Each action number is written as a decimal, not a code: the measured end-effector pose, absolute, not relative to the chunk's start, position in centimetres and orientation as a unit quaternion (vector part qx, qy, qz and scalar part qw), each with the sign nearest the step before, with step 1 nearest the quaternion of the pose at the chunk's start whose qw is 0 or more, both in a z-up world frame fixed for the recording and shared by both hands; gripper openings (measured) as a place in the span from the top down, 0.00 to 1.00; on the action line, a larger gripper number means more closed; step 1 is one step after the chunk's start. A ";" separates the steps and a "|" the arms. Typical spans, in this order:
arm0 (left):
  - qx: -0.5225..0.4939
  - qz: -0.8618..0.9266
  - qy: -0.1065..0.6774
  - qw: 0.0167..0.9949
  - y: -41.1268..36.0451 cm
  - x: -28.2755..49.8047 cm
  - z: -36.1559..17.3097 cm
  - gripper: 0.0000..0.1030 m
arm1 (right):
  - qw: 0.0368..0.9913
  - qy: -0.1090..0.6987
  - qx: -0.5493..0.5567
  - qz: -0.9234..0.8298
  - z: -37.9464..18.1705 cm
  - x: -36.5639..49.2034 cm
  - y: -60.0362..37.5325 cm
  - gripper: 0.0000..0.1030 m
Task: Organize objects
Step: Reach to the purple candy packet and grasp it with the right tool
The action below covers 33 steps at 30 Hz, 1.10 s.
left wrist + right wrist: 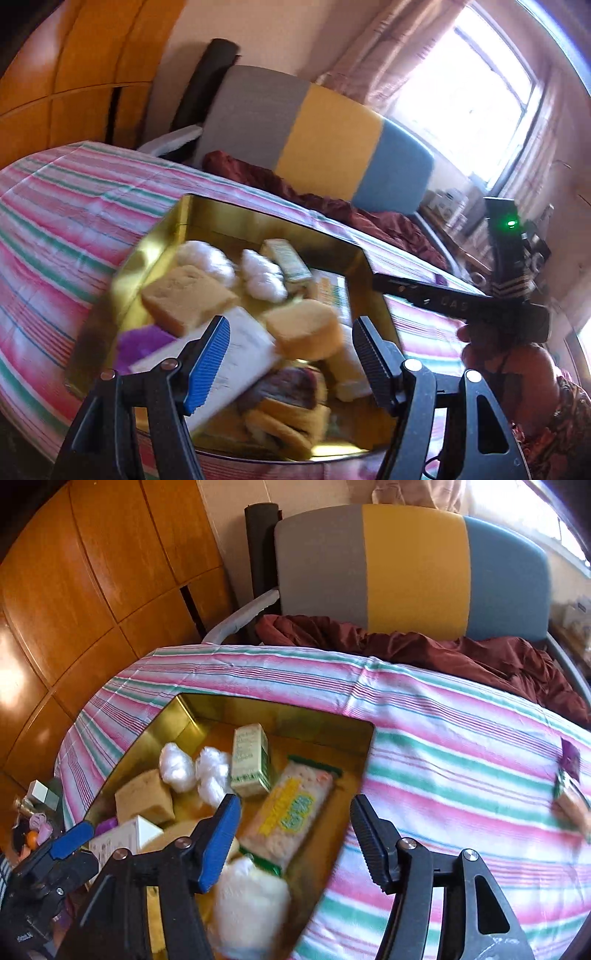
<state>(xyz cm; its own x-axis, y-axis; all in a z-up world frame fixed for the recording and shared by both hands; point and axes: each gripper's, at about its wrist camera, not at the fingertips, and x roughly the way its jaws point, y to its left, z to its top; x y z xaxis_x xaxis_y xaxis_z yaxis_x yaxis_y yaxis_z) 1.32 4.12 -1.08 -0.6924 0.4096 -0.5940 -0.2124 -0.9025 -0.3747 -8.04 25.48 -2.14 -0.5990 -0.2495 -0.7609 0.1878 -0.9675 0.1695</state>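
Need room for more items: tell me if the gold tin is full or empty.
Partly full: the gold tin holds sponges, cotton balls and boxes, with bare floor showing.

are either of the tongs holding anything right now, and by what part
Nothing is held. The left tongs and right tongs both stand open over the gold tin, pads touching nothing.

One gold tin (184, 716), several small items inside
Two white cotton balls (177, 766), two yellow sponges (188, 295), one green box (249, 762), one wrapped packet (288, 808).
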 end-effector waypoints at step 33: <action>-0.409 0.844 0.009 0.346 23.8 4.5 -2.1 0.32 | -0.102 -0.123 0.441 -0.883 -5.2 -7.0 58.3 0.30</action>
